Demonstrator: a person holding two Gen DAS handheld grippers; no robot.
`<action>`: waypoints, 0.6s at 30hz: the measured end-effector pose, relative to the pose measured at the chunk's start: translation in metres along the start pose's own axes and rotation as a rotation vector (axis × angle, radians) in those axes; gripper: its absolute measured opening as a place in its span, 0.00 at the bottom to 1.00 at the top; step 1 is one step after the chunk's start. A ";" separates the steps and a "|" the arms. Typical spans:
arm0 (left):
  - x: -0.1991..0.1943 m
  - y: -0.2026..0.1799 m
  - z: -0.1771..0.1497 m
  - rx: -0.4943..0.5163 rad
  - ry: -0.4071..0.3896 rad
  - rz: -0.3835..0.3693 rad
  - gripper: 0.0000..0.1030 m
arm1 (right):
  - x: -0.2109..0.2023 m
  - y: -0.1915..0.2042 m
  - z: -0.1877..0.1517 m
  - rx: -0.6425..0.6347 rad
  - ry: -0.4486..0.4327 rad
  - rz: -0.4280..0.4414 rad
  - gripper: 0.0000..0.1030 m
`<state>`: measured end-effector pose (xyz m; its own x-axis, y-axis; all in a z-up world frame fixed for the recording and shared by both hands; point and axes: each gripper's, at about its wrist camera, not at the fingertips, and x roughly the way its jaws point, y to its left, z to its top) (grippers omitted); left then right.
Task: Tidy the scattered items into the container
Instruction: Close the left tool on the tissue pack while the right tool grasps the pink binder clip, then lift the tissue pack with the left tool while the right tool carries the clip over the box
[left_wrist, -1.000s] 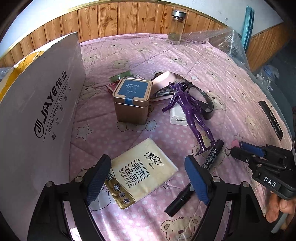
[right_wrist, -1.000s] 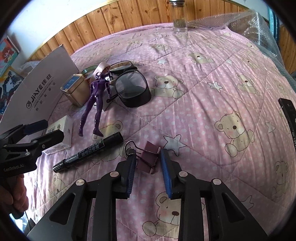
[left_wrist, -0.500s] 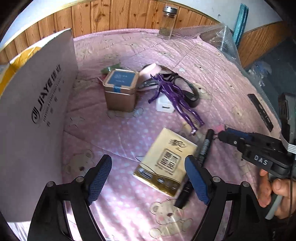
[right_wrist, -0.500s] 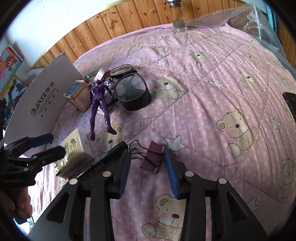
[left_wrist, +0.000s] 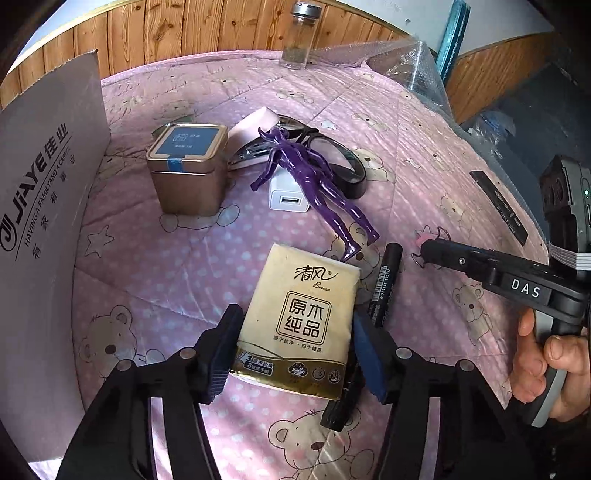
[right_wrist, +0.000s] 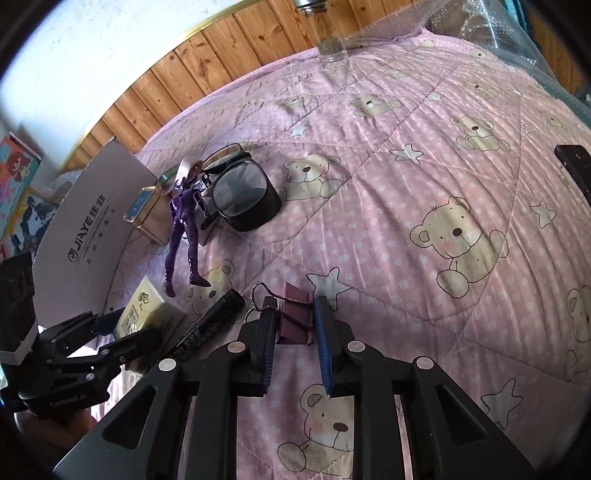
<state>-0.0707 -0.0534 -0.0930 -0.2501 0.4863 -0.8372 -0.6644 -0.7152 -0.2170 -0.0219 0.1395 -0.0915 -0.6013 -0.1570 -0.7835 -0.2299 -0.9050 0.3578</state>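
A gold tissue pack (left_wrist: 299, 317) lies flat on the pink bear quilt (left_wrist: 177, 258). My left gripper (left_wrist: 297, 350) is shut on it, one pad against each long side. It shows again in the right wrist view as the tissue pack (right_wrist: 147, 310) in the left gripper (right_wrist: 122, 328). A dark-red binder clip (right_wrist: 295, 321) with wire handles rests on the quilt, and my right gripper (right_wrist: 293, 343) is shut on its body. The cardboard box (left_wrist: 40, 221) stands at the left. A black marker (left_wrist: 384, 288) lies right beside the pack.
Behind the pack are a purple figure (left_wrist: 314, 177), a white charger (left_wrist: 288, 192), black glasses (left_wrist: 343, 166), a pink tape roll (left_wrist: 255, 122) and a gold tin (left_wrist: 186, 170). A glass jar (left_wrist: 299, 33) and bubble wrap (left_wrist: 406, 70) sit further back. A black strip (left_wrist: 498, 203) lies right.
My left gripper moved forward over the tissue pack and its fingers narrowed onto it. The right gripper's fingers closed in on the binder clip.
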 end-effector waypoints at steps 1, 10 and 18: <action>-0.002 0.002 0.000 -0.011 -0.002 -0.004 0.51 | -0.001 0.001 0.000 0.000 -0.002 -0.002 0.20; -0.008 0.023 -0.004 -0.079 -0.020 0.076 0.52 | 0.002 0.015 -0.012 -0.092 -0.014 -0.062 0.23; -0.010 0.017 -0.001 -0.049 -0.028 0.104 0.51 | -0.005 0.020 -0.010 -0.104 -0.009 -0.073 0.20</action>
<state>-0.0786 -0.0712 -0.0886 -0.3357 0.4219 -0.8422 -0.5988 -0.7858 -0.1550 -0.0158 0.1180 -0.0859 -0.5924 -0.0861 -0.8010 -0.1930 -0.9502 0.2449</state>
